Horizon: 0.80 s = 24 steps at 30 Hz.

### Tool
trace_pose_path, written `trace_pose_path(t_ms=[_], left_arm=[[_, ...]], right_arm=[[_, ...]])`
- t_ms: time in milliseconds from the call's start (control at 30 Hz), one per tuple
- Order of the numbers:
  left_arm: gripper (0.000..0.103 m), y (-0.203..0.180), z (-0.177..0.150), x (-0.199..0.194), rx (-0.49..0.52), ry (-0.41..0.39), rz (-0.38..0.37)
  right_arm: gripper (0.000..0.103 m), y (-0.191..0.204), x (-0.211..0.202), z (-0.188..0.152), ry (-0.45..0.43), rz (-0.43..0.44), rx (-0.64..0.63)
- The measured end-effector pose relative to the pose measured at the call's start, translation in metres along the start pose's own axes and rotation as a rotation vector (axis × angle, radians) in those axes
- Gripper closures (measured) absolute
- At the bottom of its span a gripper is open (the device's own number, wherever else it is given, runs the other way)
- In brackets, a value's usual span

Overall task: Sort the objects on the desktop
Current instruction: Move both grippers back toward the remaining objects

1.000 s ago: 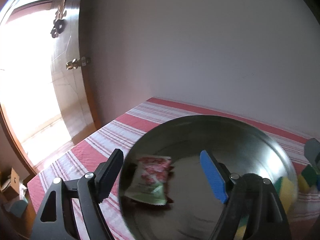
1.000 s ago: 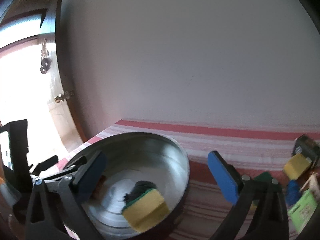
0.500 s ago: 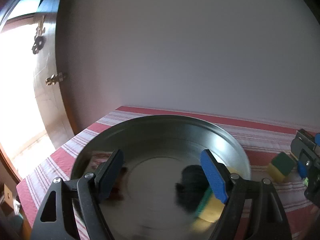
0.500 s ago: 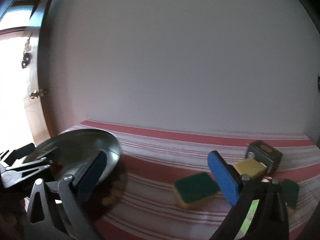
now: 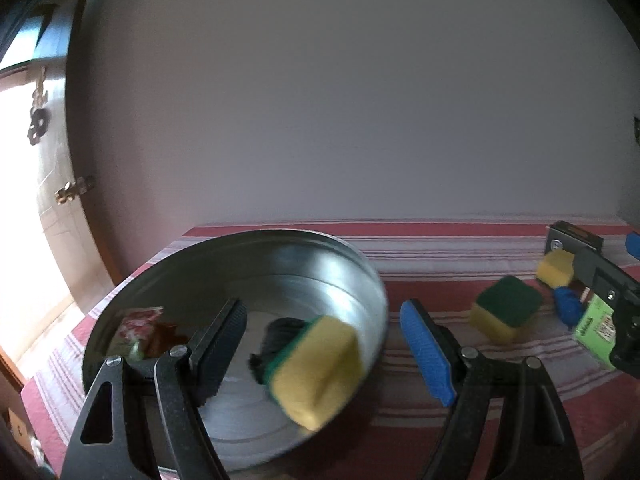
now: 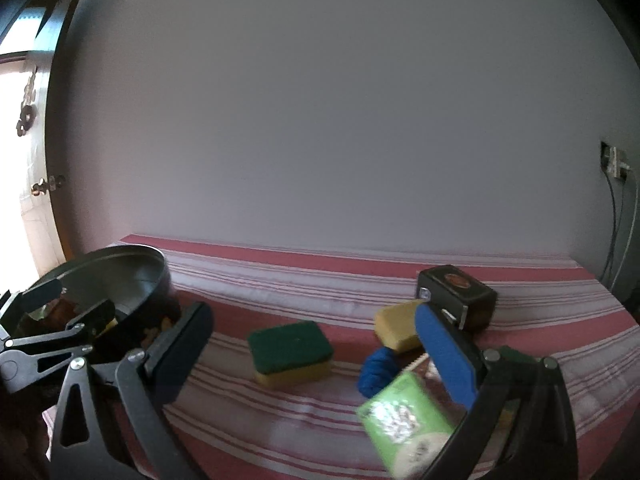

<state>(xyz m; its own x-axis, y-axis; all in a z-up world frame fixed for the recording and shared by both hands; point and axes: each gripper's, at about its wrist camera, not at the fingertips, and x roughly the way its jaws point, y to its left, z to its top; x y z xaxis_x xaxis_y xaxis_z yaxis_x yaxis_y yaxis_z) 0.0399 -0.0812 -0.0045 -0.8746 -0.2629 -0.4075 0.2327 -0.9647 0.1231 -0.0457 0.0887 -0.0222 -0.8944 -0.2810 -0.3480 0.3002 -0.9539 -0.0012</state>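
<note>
Already one sponge (image 5: 320,364) lies in my metal pan (image 5: 360,256); a second (image 6: 290,350) waits on the striped cloth (image 6: 280,276), near a green packet (image 6: 404,416). Probably mid-sort: next, reach and straddle it. Both claws, left (image 5: 324,340) and right (image 6: 312,352), gape apart, empty, touching nothing.

A red-and-white striped cloth (image 6: 304,280) covers the surface, its far edge meeting a plain pale wall (image 6: 320,120). At left, a dark wooden door (image 5: 76,160) stands beside a bright, washed-out opening, with a brass latch (image 5: 74,191) on its face and a dark metal ornament (image 5: 38,122) hanging higher up. At right on the wall, a socket (image 6: 614,162) with cables (image 6: 618,224) hanging down from it.
</note>
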Motion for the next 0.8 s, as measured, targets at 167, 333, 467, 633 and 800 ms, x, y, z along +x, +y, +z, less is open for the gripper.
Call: trace_pose_path(t_ms=[167, 333, 467, 633, 800], left_arm=[[0.022, -0.016, 0.000, -0.003, 0.026, 0.006, -0.028], [0.022, -0.031, 0.000, -0.006, 0.053, 0.011, -0.047], [0.022, -0.039, 0.001, -0.005, 0.080, 0.011, -0.066], [0.022, -0.053, 0.001, 0.000, 0.101, 0.057, -0.134], [0.022, -0.076, 0.003, 0.015, 0.112, 0.140, -0.238]], right_arm=[[0.000, -0.015, -0.008, -0.003, -0.003, -0.036, -0.020], [0.000, -0.030, -0.017, -0.006, -0.016, -0.069, -0.034], [0.000, -0.044, -0.022, -0.008, -0.020, -0.102, -0.036], [0.000, -0.064, -0.032, -0.009, -0.025, -0.143, -0.022], [0.000, -0.088, -0.042, -0.011, -0.035, -0.184, 0.008]])
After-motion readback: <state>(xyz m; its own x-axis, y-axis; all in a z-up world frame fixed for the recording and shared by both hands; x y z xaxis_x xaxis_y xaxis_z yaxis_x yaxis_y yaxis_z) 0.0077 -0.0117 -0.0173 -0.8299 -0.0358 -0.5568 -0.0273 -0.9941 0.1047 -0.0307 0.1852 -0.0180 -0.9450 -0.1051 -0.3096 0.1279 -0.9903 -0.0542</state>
